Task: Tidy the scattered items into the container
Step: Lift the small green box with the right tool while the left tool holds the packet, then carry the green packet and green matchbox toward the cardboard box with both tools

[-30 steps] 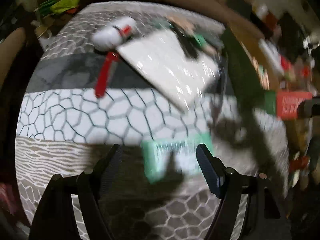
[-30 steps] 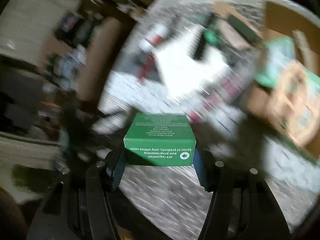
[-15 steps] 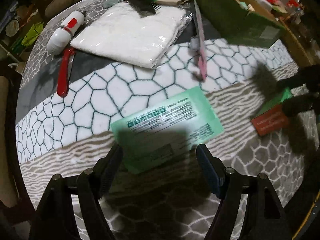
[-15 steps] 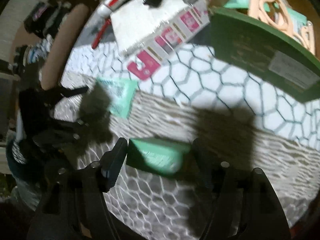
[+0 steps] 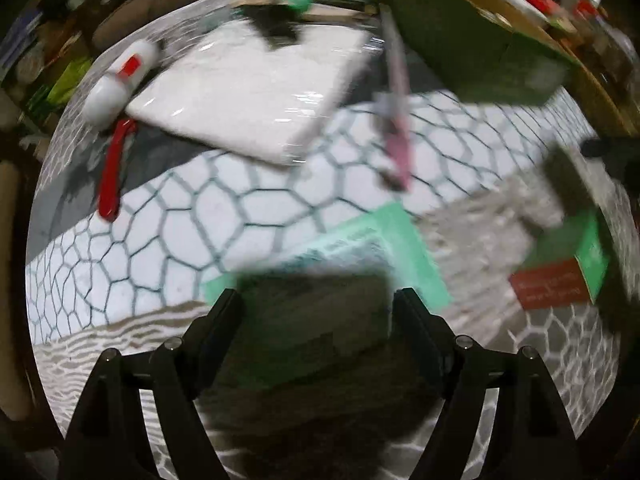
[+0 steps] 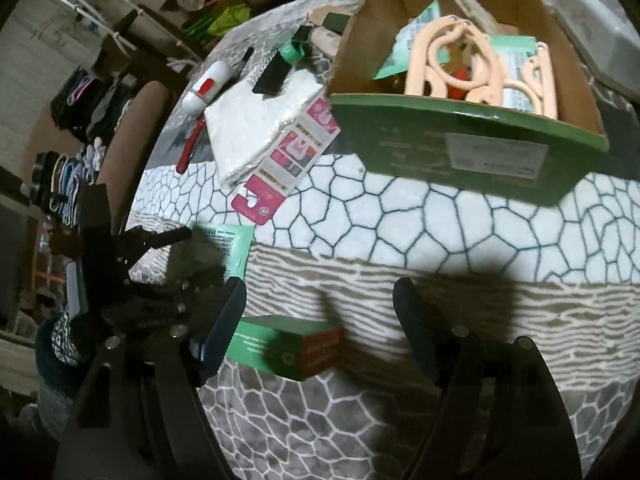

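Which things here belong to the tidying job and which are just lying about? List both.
Job:
- green cardboard box, the container
- small green-and-red carton
- mint packet
- white wrapped pack
- pink card
- red-handled tool
- white tube

Lying about:
- patterned cloth
- hanging clothes
- grey case

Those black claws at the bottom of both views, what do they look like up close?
Each is a matte black two-finger gripper. The left gripper and right gripper have angular arms with small silver screw heads and flat fingers with dark bluish ribbed pads. No cables or markings show. A speckled knit sleeve shows by the left one.
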`<action>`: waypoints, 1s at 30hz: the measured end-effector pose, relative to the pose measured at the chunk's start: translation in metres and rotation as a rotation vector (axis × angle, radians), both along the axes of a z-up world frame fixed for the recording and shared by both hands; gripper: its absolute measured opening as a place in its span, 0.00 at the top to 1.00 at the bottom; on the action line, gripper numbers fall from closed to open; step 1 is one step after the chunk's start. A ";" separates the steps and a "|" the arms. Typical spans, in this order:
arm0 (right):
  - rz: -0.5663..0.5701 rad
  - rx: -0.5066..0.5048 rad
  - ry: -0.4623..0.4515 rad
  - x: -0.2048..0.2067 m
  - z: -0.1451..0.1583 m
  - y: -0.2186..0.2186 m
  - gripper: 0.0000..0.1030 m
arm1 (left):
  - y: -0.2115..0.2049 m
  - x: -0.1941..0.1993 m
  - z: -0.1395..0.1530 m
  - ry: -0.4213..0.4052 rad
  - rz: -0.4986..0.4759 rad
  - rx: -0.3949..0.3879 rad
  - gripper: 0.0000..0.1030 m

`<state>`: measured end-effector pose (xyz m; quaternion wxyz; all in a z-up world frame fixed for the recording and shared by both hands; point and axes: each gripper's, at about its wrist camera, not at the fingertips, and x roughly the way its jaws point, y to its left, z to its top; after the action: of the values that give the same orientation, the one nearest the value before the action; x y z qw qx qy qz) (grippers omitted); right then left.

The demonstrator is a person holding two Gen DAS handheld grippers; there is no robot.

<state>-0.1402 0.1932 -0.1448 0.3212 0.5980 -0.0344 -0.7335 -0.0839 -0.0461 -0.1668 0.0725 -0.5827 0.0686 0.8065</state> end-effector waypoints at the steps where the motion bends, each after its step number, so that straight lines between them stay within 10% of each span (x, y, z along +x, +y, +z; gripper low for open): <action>1: 0.005 -0.002 0.004 0.002 0.002 0.002 0.29 | 0.005 0.003 0.003 0.013 -0.018 0.000 0.23; 12: 0.016 -0.007 0.016 0.009 0.002 0.017 0.28 | 0.015 0.037 -0.004 0.034 -0.385 -0.166 0.12; 15: 0.018 -0.004 0.012 0.009 0.000 0.017 0.28 | 0.019 0.031 -0.004 0.091 -0.378 -0.219 0.01; 21: 0.046 0.010 0.020 0.015 -0.003 0.007 0.28 | 0.016 0.008 -0.009 0.075 -0.240 -0.077 0.03; 24: 0.063 0.022 0.027 0.019 -0.003 0.001 0.28 | 0.013 0.016 -0.007 0.054 -0.231 -0.016 0.29; 26: 0.069 0.022 0.028 0.021 -0.002 -0.001 0.28 | 0.016 0.021 0.001 0.093 -0.228 -0.089 0.79; 30: 0.065 0.003 0.024 0.021 0.000 -0.001 0.28 | 0.010 0.016 0.000 0.086 -0.215 -0.129 0.84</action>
<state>-0.1190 0.1922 -0.1452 0.3444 0.5903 -0.0102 -0.7300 -0.0674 -0.0366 -0.1672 0.1179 -0.5405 0.1851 0.8122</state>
